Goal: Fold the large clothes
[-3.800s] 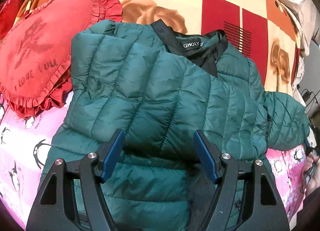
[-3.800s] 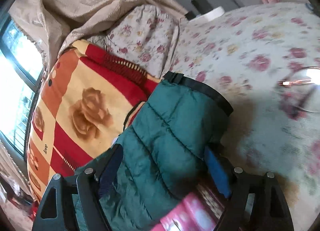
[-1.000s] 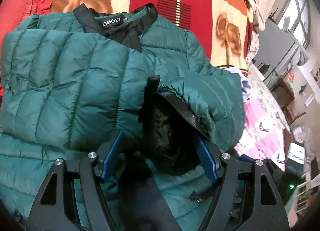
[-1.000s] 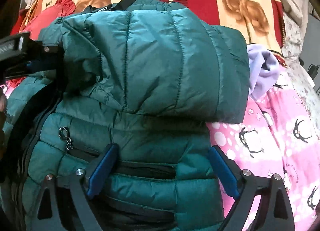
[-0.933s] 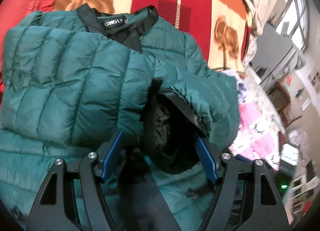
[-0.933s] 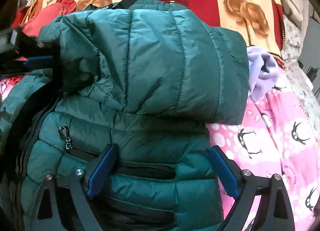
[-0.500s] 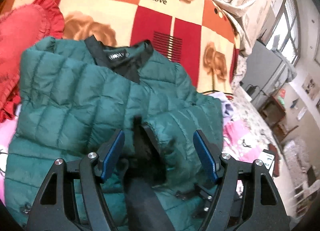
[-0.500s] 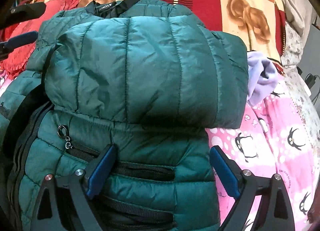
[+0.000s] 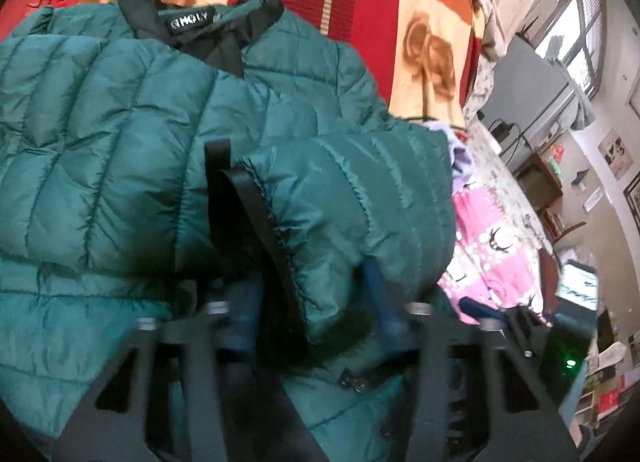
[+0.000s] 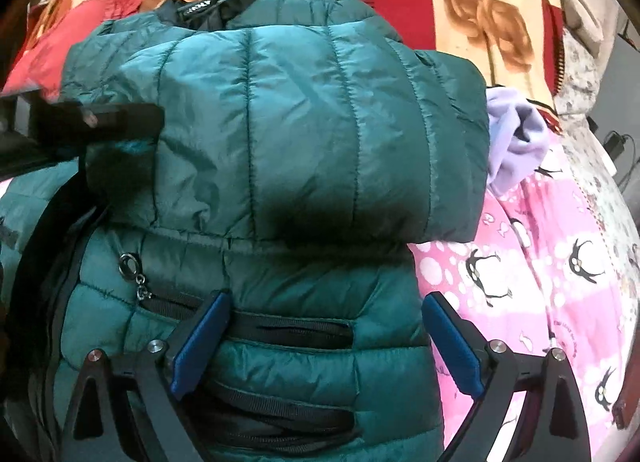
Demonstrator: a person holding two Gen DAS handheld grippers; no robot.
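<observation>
Sleeve-folding step: one green puffer jacket (image 10: 280,134) lies on the bed, on the penguin blanket (image 10: 560,262), both sleeves crossed over its chest. Left gripper (image 9: 312,294) has its jaws around the sleeve cuff (image 9: 280,238); firm grip or not, cannot tell. Right gripper (image 10: 324,338) hovers spread wide over the pocket zipper (image 10: 256,322), holding nothing. Next, likely: flatten sleeves, lift hem toward the collar. Also one red cushion (image 10: 72,30), one lilac garment (image 10: 516,122).

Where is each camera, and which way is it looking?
Left wrist: rides the left claw, looking across the green jacket at its folded sleeve cuff; claw fingers blurred.
Right wrist: rides the right claw, looking up the jacket toward its collar; blue fingers spread wide.
Both show the jacket, collar and rose blanket.
</observation>
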